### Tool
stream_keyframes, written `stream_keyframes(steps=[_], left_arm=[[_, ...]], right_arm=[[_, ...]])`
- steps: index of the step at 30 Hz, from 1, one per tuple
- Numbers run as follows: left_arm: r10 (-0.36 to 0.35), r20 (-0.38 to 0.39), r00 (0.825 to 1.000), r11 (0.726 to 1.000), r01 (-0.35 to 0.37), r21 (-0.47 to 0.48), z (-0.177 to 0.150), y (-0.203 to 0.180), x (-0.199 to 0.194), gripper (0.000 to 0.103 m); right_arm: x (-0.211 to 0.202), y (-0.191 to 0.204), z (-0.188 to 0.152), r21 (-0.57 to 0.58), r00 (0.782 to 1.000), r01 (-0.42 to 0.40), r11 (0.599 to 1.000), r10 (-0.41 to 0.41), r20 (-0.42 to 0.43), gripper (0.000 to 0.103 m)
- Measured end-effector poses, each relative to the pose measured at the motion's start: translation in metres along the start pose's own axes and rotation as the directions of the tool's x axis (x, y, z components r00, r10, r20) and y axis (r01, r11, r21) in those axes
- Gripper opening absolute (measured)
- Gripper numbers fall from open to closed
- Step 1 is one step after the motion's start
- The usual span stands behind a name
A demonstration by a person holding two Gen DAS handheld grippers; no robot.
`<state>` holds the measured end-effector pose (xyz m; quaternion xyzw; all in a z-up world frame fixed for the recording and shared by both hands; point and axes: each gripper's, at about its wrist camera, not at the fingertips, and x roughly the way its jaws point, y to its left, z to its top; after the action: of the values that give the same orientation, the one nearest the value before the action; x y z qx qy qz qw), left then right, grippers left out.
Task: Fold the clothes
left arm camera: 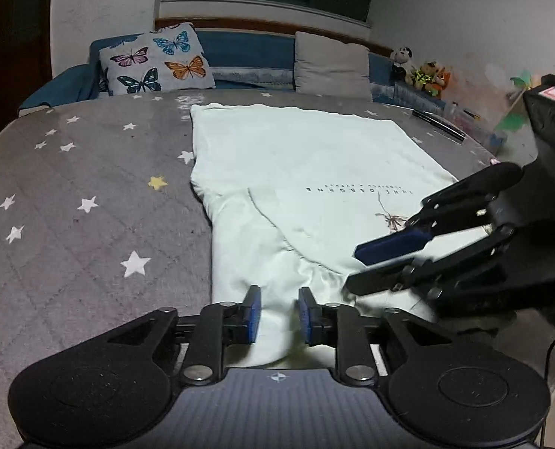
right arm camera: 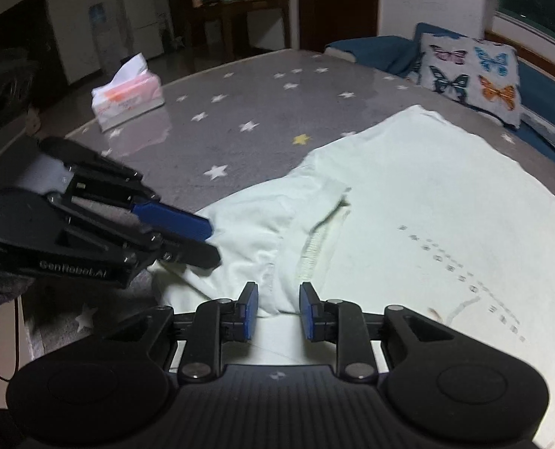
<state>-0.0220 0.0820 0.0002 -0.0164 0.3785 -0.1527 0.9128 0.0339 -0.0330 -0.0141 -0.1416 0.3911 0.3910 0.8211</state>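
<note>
One pale mint T-shirt [left arm camera: 300, 157] spread flat on a grey star-printed desk [left arm camera: 71, 172], chest print facing up, collar end nearest both grippers. Small dark lettering across the chest, upside down from the left wrist view, first line reading roughly "JUNE OSBORNE"; a second, finer line above it too small to read. A thin sketched figure [left arm camera: 389, 219] printed just beside the lettering.

Left gripper [left arm camera: 277, 318] low over the shirt's near edge, blue pads [left arm camera: 253, 314] partly apart, cloth lying in the gap but not visibly pinched; no grip to be made out. Right gripper [right arm camera: 277, 314] likewise partly apart over the folded-in sleeve and collar ribbing [right arm camera: 315, 247], fabric between the pads with nothing clamped. "GenRobot.AI" embossed on the left gripper's side [right arm camera: 71, 263] in the right wrist view. Each gripper also visible from the other's camera, tips just over the shirt.

One tissue pack [right arm camera: 128, 99], pink and white, with a sheet sticking up, well apart from the shirt on the desk's far side; printing on it blurred, unreadable. One butterfly cushion [left arm camera: 158, 60] showing four whole butterflies, plus partial ones at its edges, and one plain grey cushion [left arm camera: 330, 61] on a blue sofa behind the desk. About three small plush toys [left arm camera: 423, 71] at the sofa's end, one black-and-white. One dark pen [left arm camera: 440, 124] near the desk's far right edge.
</note>
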Motion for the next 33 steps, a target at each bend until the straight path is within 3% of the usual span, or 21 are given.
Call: stream_keyframes(steps=[4, 7, 8, 11, 16, 20, 24, 29, 33], left_arm=[[-0.001, 0.025, 1.000, 1.000, 0.000, 0.021, 0.005, -0.010, -0.007, 0.046], [-0.012, 0.051, 0.999, 0.999, 0.010, 0.035, 0.009, -0.020, -0.010, 0.056], [-0.017, 0.057, 0.998, 0.999, 0.015, 0.038, 0.011, -0.023, -0.010, 0.059], [-0.032, 0.066, 0.997, 0.998, 0.029, 0.050, 0.016, -0.035, -0.007, 0.071], [-0.056, 0.069, 0.996, 0.996, 0.051, 0.074, 0.024, -0.057, 0.002, 0.082], [-0.082, 0.072, 0.994, 0.992, 0.074, 0.098, 0.032, -0.077, 0.010, 0.094], [-0.110, 0.079, 0.991, 0.987, 0.100, 0.128, 0.038, -0.098, 0.016, 0.099], [-0.132, 0.071, 0.989, 0.980, 0.119, 0.160, 0.042, -0.123, 0.029, 0.103], [-0.139, 0.046, 0.989, 0.975, 0.129, 0.179, 0.041, -0.138, 0.040, 0.103]], right_arm=[[-0.031, -0.017, -0.011, 0.072, 0.998, 0.035, 0.997, -0.039, 0.058, 0.040], [-0.057, -0.033, -0.029, 0.149, 0.991, 0.087, 0.985, -0.101, 0.091, 0.042], [-0.066, -0.040, -0.037, 0.181, 0.987, 0.112, 0.977, -0.131, 0.096, 0.047], [-0.091, -0.059, -0.065, 0.275, 0.967, 0.201, 0.940, -0.235, 0.098, 0.050], [-0.130, -0.091, -0.119, 0.436, 0.915, 0.333, 0.836, -0.398, 0.064, 0.050], [-0.154, -0.113, -0.158, 0.551, 0.869, 0.398, 0.734, -0.493, 0.029, 0.050], [-0.169, -0.129, -0.185, 0.622, 0.830, 0.442, 0.647, -0.558, -0.009, 0.050], [-0.169, -0.139, -0.204, 0.681, 0.828, 0.419, 0.600, -0.561, -0.015, 0.049], [-0.162, -0.138, -0.208, 0.695, 0.838, 0.391, 0.603, -0.545, 0.001, 0.046]])
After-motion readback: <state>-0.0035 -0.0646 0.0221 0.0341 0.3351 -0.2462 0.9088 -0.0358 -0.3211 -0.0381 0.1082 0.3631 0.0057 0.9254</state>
